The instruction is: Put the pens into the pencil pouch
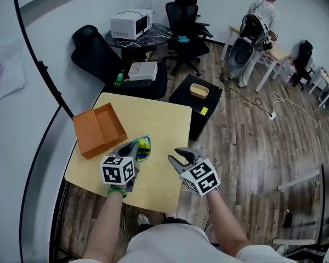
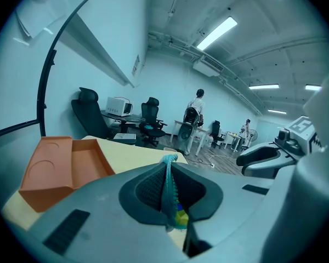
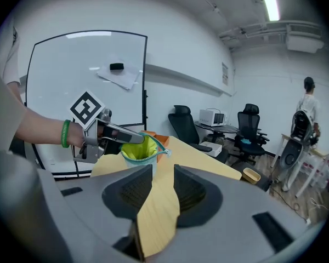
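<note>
A: Where was the pencil pouch (image 1: 144,146)?
B: Pinched by its zipper edge in the left tool (image 1: 134,153), mouth open over the counter (image 1: 159,119). The right tool (image 1: 178,159) gaped empty — best hold that mouth steady and wide.

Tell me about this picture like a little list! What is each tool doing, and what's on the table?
left tool: shut on the rim of the pencil pouch
right tool: open, nothing between its jaws
pencil pouch: mouth open, yellow-green inside, teal zipper
orange box: open, on the table's left part in the head view
table: light wood
</note>
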A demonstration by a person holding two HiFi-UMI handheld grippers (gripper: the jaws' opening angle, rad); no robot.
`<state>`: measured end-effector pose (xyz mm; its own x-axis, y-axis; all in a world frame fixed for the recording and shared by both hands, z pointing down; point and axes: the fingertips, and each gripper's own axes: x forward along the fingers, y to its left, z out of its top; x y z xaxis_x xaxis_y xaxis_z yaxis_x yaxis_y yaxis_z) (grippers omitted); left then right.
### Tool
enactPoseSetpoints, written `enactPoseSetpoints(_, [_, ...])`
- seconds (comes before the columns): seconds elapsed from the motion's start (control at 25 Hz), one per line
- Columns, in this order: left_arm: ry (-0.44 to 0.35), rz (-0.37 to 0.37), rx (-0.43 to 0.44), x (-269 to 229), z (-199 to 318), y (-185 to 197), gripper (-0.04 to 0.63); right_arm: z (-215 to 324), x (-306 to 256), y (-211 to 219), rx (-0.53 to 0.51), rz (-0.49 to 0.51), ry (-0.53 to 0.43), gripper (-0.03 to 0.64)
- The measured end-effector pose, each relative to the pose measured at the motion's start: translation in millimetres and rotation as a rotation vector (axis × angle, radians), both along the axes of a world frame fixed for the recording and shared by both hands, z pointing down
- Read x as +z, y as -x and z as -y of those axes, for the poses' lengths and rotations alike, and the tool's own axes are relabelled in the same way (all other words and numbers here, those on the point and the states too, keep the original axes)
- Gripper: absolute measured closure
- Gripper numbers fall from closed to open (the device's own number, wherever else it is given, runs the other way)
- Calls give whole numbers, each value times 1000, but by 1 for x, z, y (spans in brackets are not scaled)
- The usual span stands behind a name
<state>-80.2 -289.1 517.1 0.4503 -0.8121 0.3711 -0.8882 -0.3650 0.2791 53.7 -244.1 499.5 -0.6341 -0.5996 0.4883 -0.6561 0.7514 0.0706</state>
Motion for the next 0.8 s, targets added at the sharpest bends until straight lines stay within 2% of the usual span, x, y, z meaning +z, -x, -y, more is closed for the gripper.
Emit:
enactPoseSetpoints(0.44, [22,-7,77,23,21,-63,569,13,2,-71,159,24,3,495])
enactPoseSetpoints(0.8, [86,-17,127,64,19,-104,569,13,9,-102,215,19,24,495])
